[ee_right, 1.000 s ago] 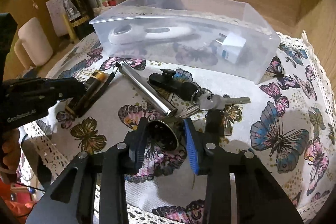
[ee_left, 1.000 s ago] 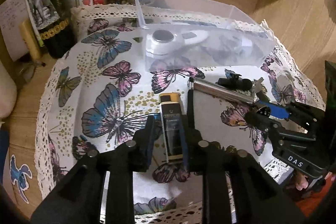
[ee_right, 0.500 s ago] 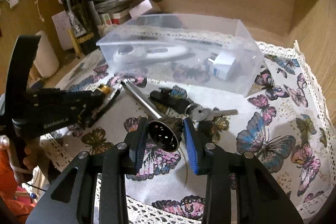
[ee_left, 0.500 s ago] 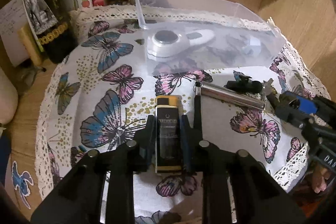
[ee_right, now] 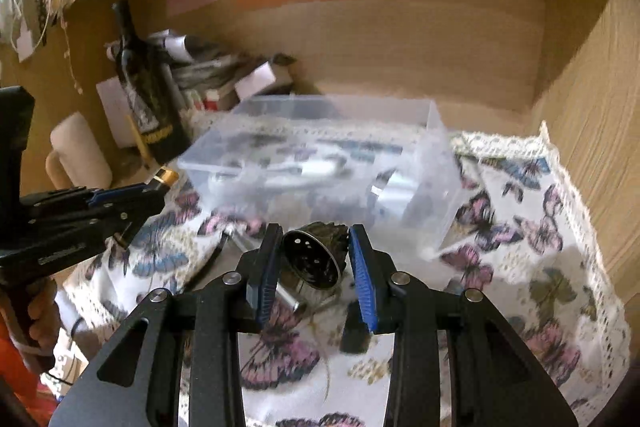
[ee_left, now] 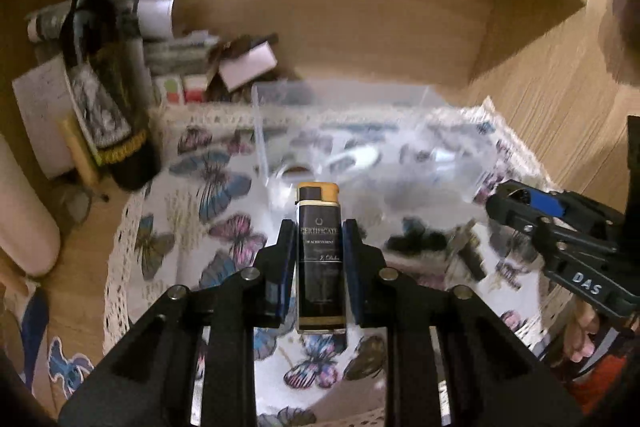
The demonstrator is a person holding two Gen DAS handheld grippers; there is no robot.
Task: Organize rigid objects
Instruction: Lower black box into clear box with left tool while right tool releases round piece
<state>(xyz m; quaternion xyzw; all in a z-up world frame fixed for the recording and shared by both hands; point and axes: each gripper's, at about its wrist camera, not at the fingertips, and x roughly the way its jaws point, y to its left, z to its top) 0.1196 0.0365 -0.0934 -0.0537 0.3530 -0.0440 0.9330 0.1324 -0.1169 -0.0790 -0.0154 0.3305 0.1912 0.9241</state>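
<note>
My left gripper [ee_left: 319, 231] is shut on a black and gold lighter [ee_left: 319, 247] and holds it in the air above the butterfly cloth [ee_left: 224, 227]. My right gripper [ee_right: 314, 241] is shut on a dark metal funnel-shaped piece [ee_right: 314, 259], lifted off the cloth. A clear plastic box [ee_right: 320, 163] stands behind both and holds a white gadget [ee_right: 304, 171] and a white plug [ee_right: 394, 189]. A metal tube [ee_right: 286, 297] lies under the right gripper. A black clip and keys [ee_left: 432, 241] lie on the cloth, blurred.
A dark wine bottle [ee_left: 104, 99] stands at the back left beside papers and small boxes [ee_left: 224, 63]. A cream mug [ee_right: 80, 151] stands at the left. Wooden walls close in the back and right side [ee_right: 592, 131]. The right gripper shows in the left wrist view [ee_left: 532, 207].
Both grippers have risen and tilted up. The lighter has left the cloth in my left gripper. The funnel piece has lifted in my right gripper toward the box.
</note>
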